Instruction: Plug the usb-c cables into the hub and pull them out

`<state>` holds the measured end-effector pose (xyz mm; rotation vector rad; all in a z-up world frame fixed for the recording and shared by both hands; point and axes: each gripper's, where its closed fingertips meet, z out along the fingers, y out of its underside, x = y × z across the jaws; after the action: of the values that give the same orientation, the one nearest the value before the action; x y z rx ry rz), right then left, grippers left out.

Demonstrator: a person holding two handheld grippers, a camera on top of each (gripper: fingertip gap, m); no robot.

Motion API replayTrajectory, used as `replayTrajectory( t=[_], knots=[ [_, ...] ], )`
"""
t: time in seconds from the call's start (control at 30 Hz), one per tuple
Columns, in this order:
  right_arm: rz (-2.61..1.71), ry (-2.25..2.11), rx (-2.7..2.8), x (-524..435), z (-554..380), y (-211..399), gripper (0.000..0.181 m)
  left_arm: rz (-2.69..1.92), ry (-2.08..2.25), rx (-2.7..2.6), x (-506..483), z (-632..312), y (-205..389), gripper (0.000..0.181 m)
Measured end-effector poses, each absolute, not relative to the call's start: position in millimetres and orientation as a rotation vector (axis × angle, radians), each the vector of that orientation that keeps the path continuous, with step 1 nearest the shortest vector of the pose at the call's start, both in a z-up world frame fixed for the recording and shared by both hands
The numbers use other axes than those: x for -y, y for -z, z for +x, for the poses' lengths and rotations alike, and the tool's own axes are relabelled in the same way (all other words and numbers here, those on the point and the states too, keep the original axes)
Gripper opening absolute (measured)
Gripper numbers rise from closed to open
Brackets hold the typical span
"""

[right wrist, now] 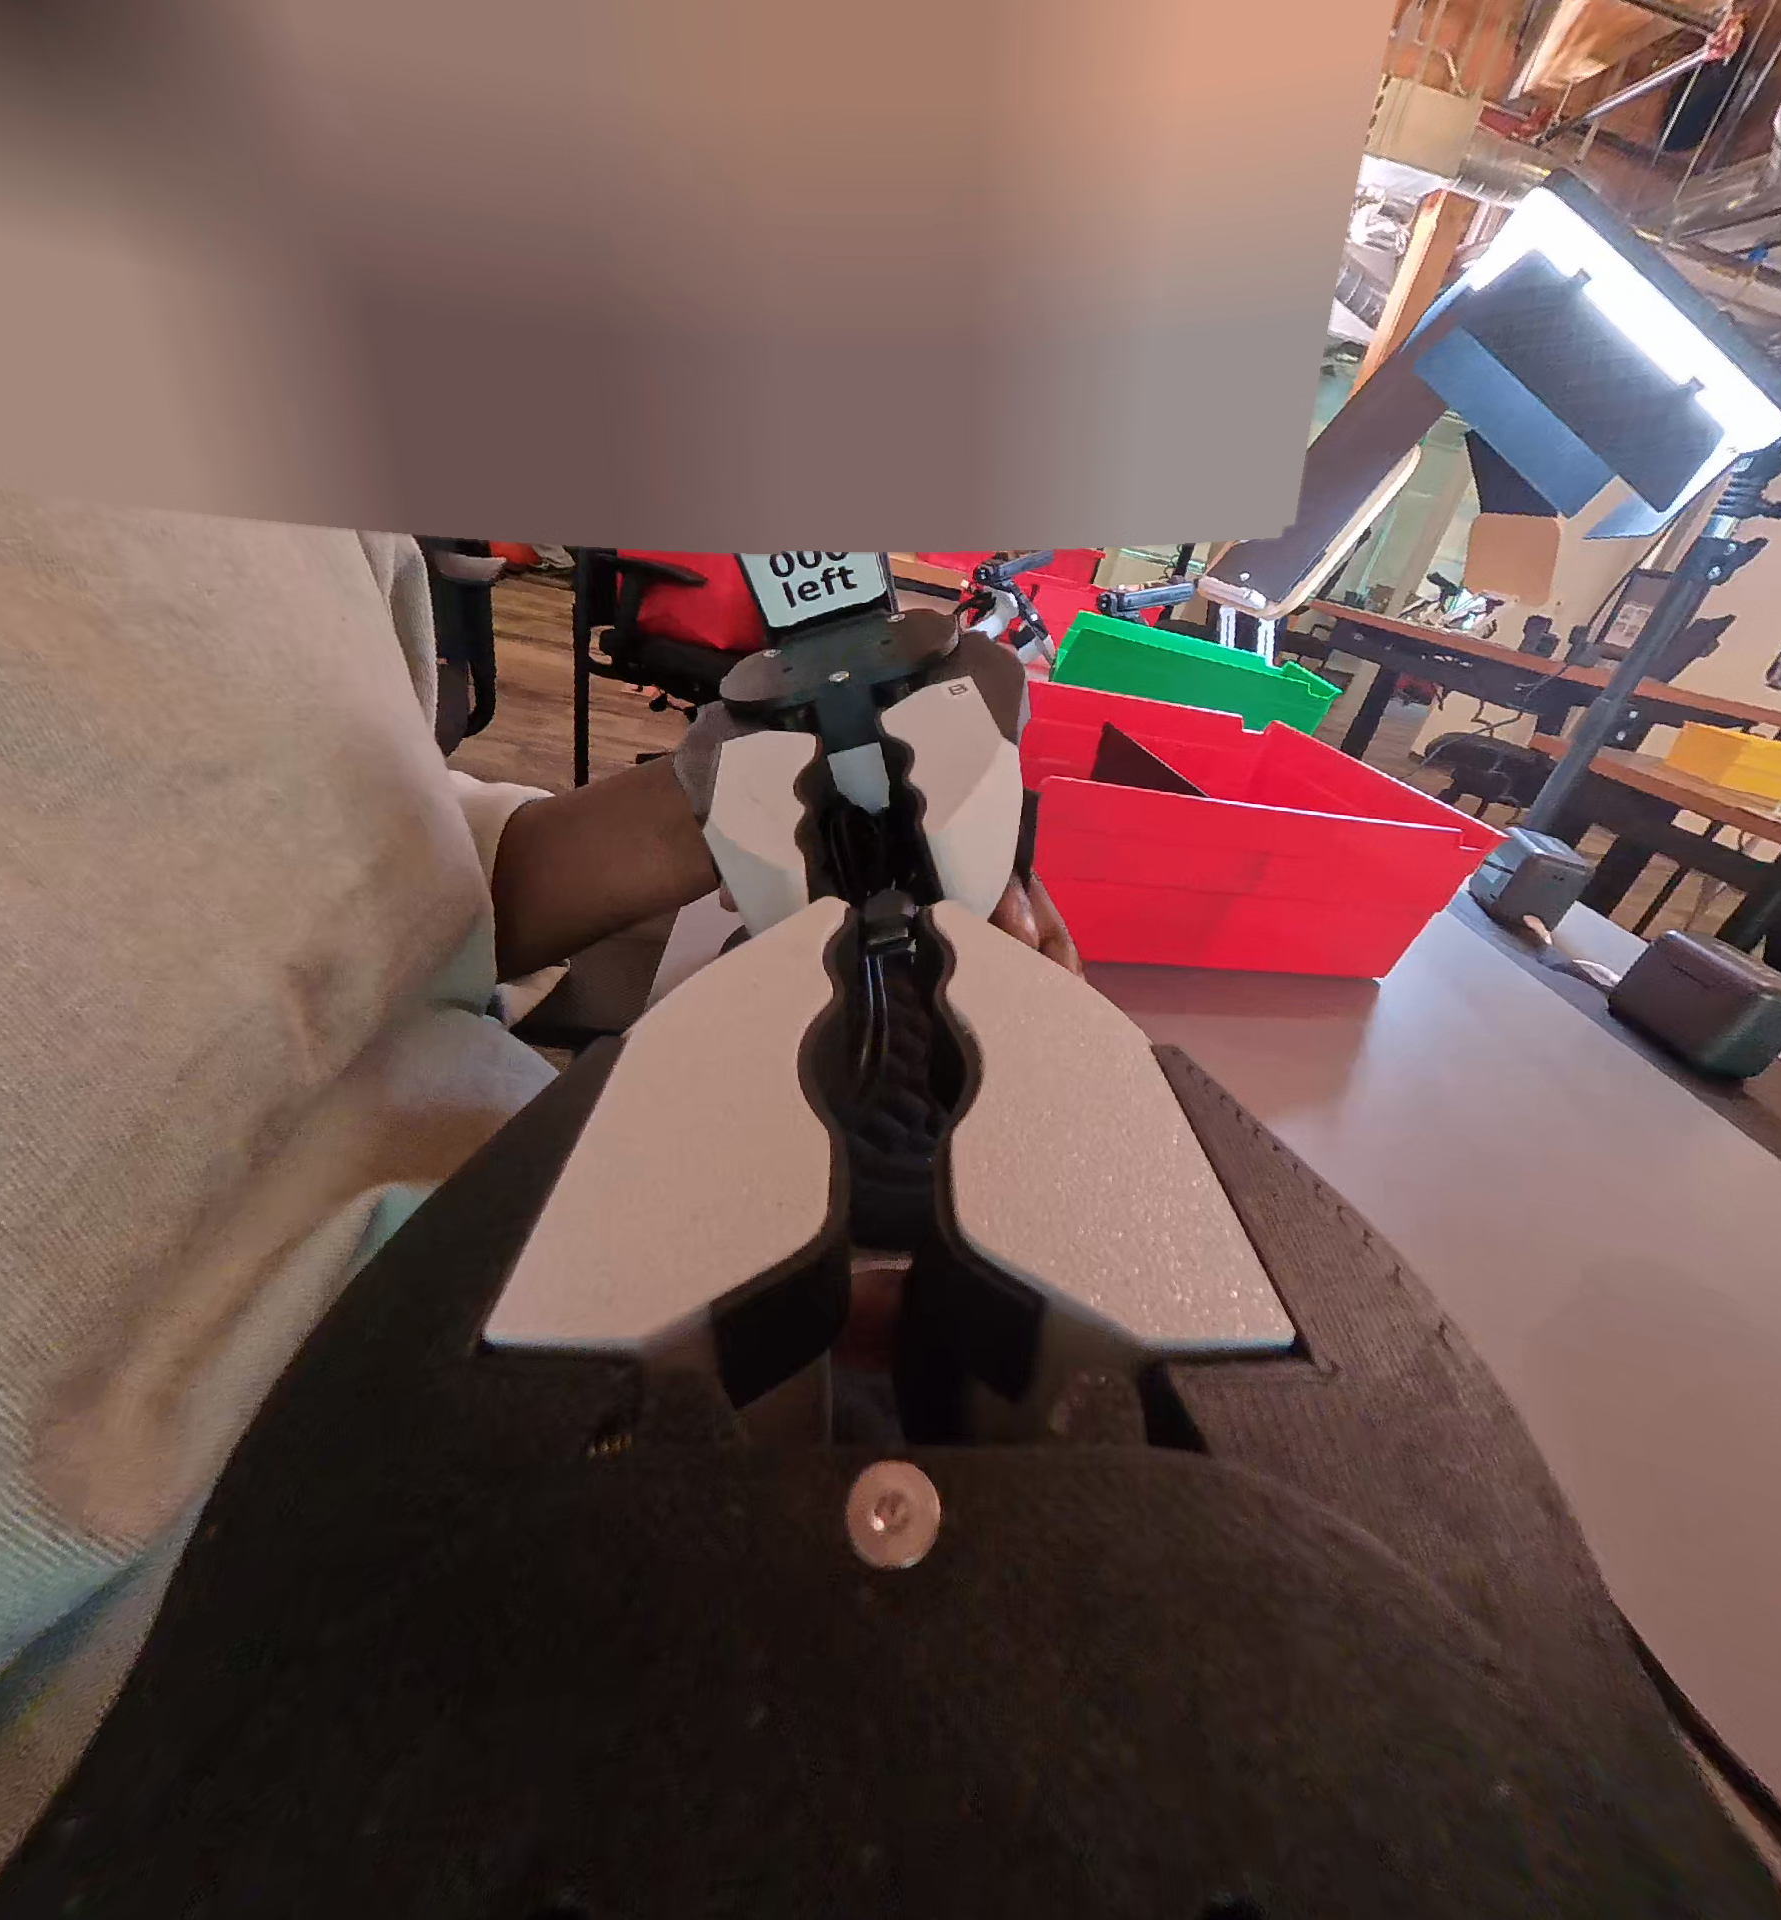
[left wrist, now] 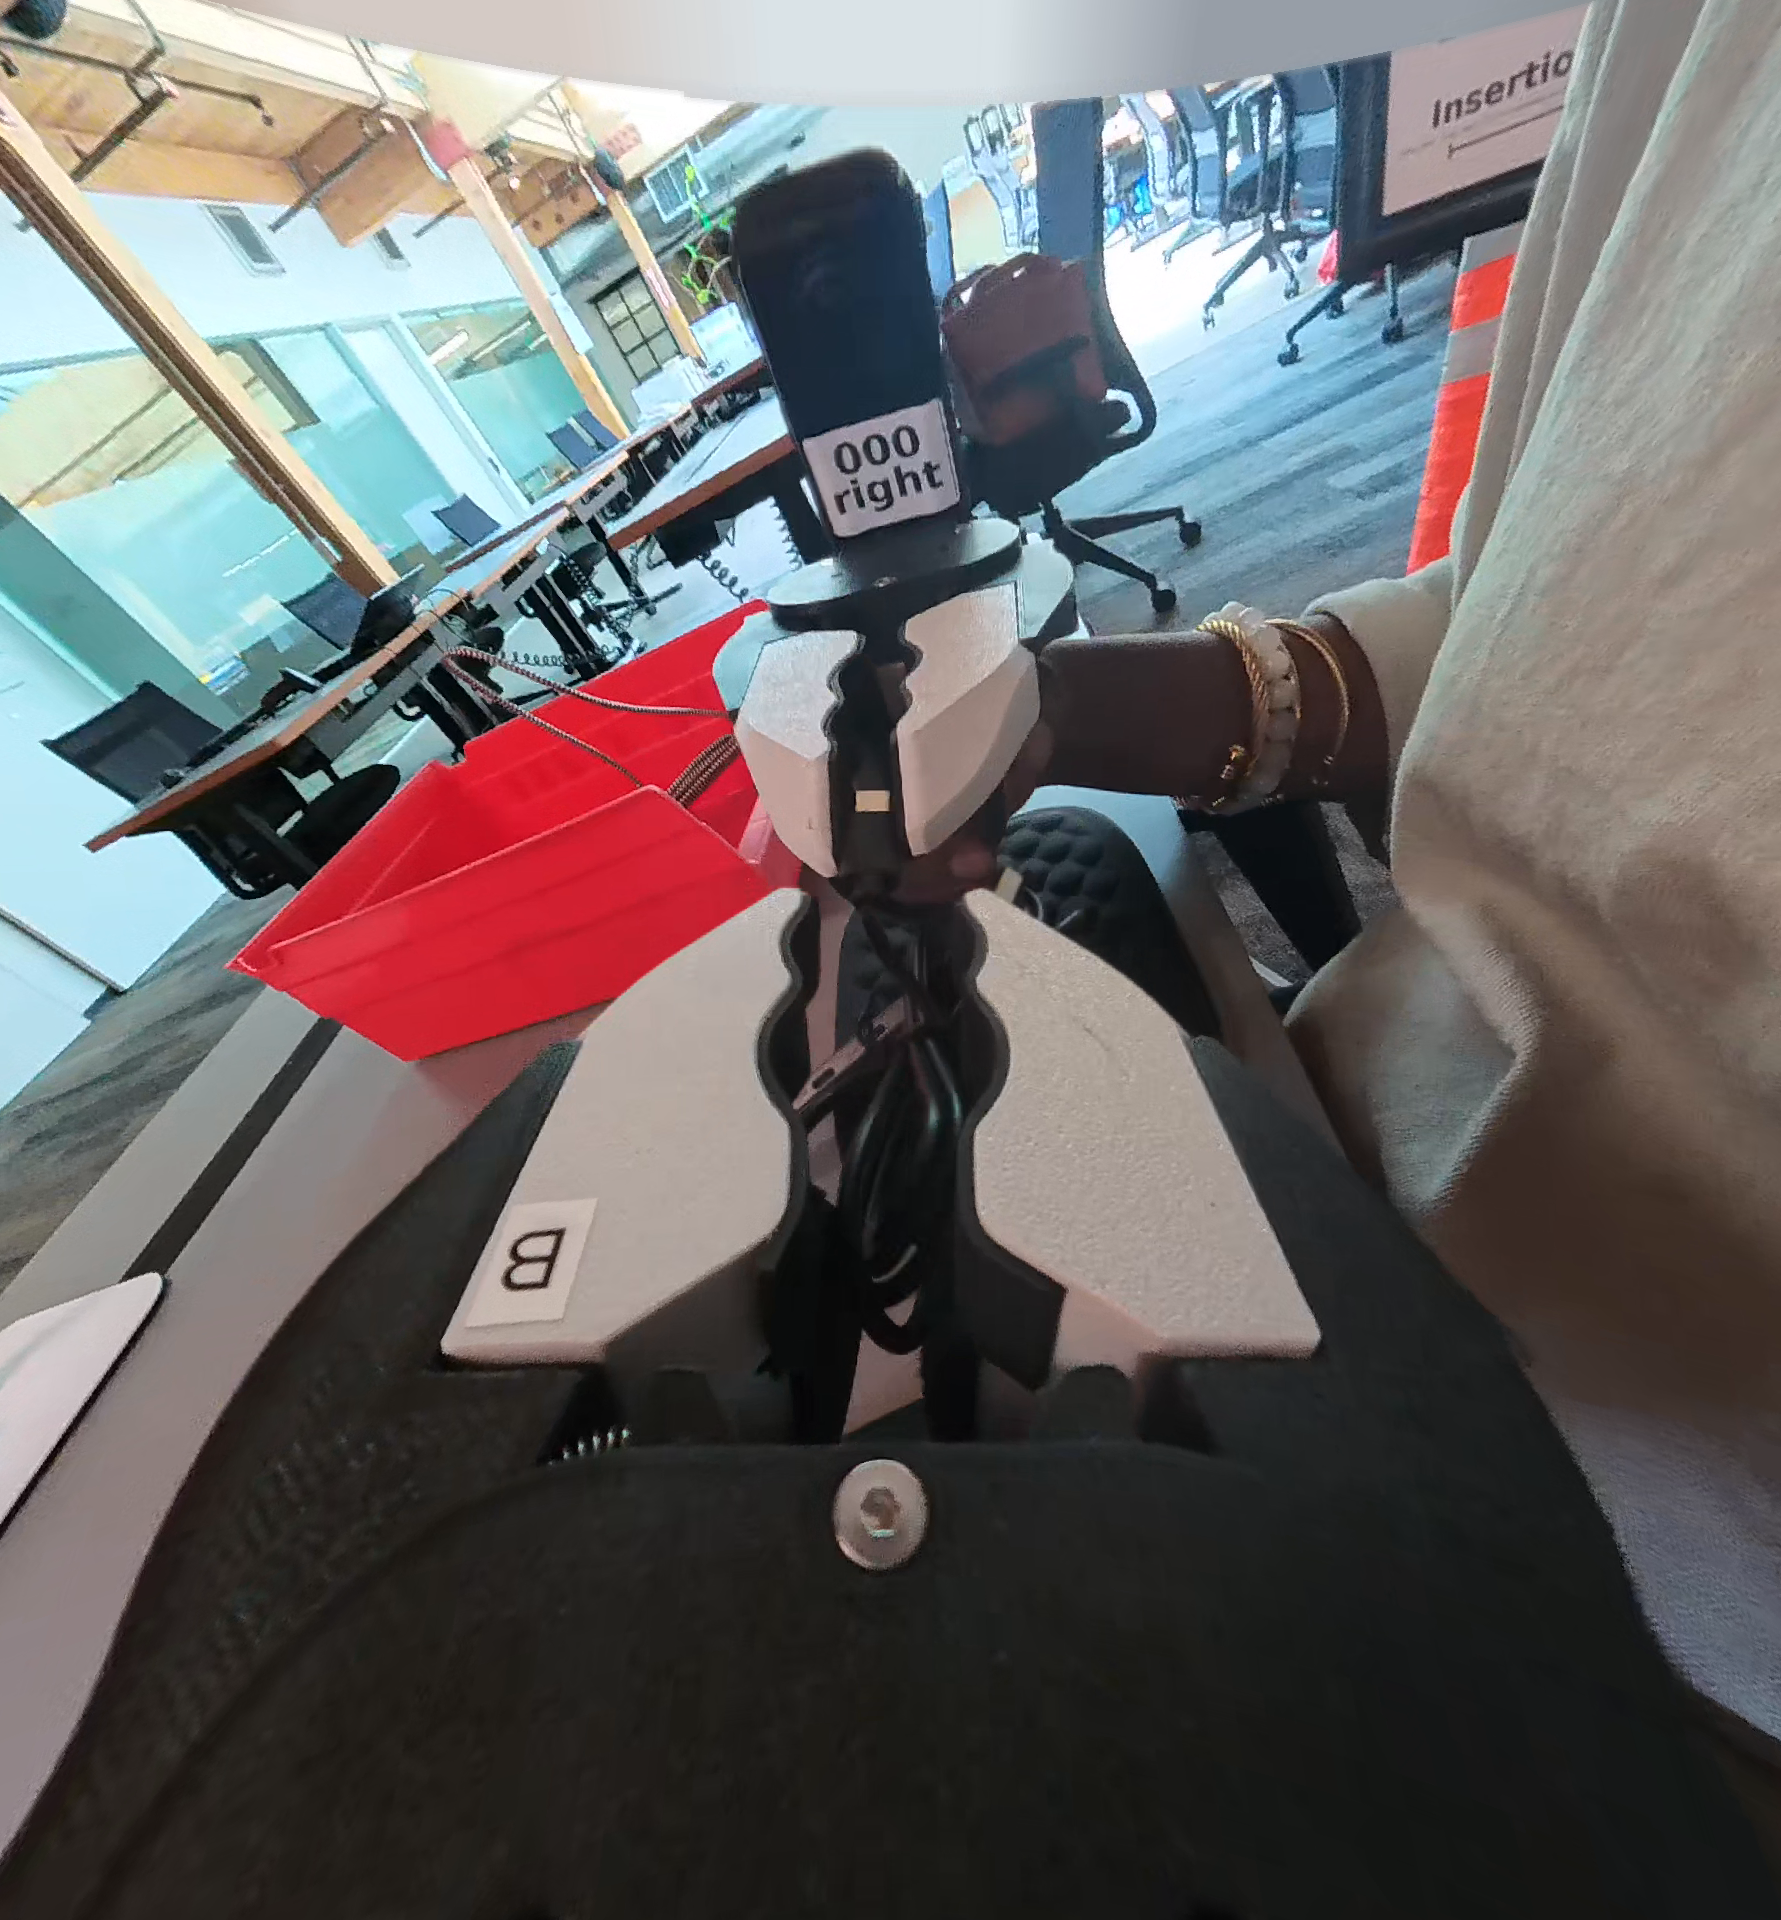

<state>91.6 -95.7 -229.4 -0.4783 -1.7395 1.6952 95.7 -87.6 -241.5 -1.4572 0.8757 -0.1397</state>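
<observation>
- Left hand-held gripper: held above the surface near its front edge, facing the right one tip to tip; fingers closed down on a bundle of black cable and a thin dark piece, possibly the hub; identity not certain.
- Right hand-held gripper: pinching a black usb-c plug at the fingertips, cable trailing back between the fingers.
- Plug position: level with the left tips, just short of them or touching; seating not discernible.
- Risk, misalignment: both pieces held in mid-air, no support from the surface; slight tilt of either likely to jam the plug against the port rim.
- Risk, slip: loose cable bundle in the left grip, liable to shift under push.
- Risk, snag: braided cable draped over the red bin at the far edge, likely to catch on withdrawal.
- Risk, finger collision: tips very close.
</observation>
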Motion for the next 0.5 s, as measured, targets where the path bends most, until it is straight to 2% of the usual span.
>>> replayTrajectory(
  t=[0.17, 0.5],
  knots=[
    [-0.494, -1.743, 1.724, 96.3, 91.5, 227.5, 0.009, -1.436, 0.171, -0.862, 87.1, 98.6, 240.7, 0.015],
    [-0.53, -1.829, 1.693, 98.2, 88.9, 226.8, 0.009, -1.393, 0.182, -0.792, 84.9, 94.8, 234.4, 0.013]
  ],
)
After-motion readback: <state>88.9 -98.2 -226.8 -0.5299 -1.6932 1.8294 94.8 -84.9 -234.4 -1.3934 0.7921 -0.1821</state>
